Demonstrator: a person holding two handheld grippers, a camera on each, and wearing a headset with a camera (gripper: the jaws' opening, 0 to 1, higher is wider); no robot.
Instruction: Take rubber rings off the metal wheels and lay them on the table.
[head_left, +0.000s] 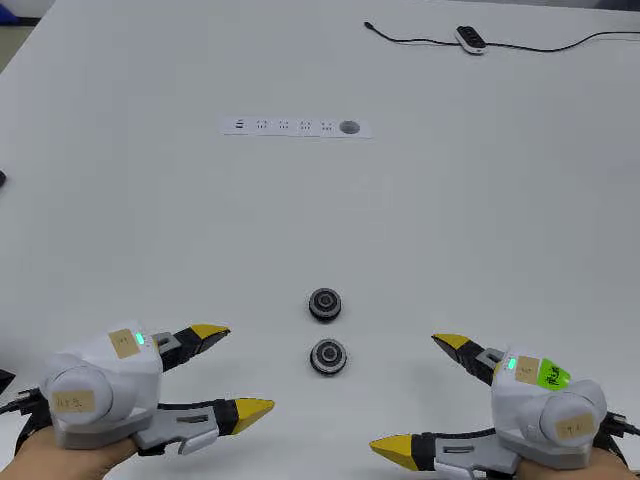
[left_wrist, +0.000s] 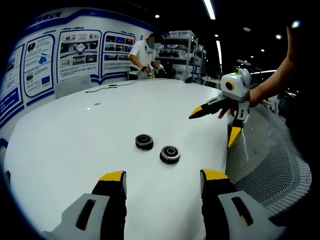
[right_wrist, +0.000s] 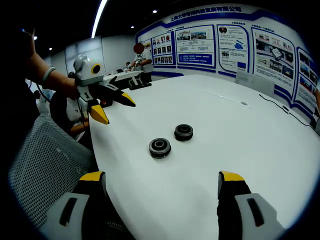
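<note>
Two small metal wheels with black rubber rings lie flat on the white table, one nearer and one just beyond it. They show in the left gripper view as the near wheel and the far wheel, and in the right gripper view as the near wheel and the far wheel. My left gripper hovers open at the near left, well apart from the wheels. My right gripper is open at the near right, holding nothing.
A white power strip lies flat in the middle of the table. A black cable with a small controller runs along the far right. A mesh chair stands at the table's near edge. A person stands beyond the far end.
</note>
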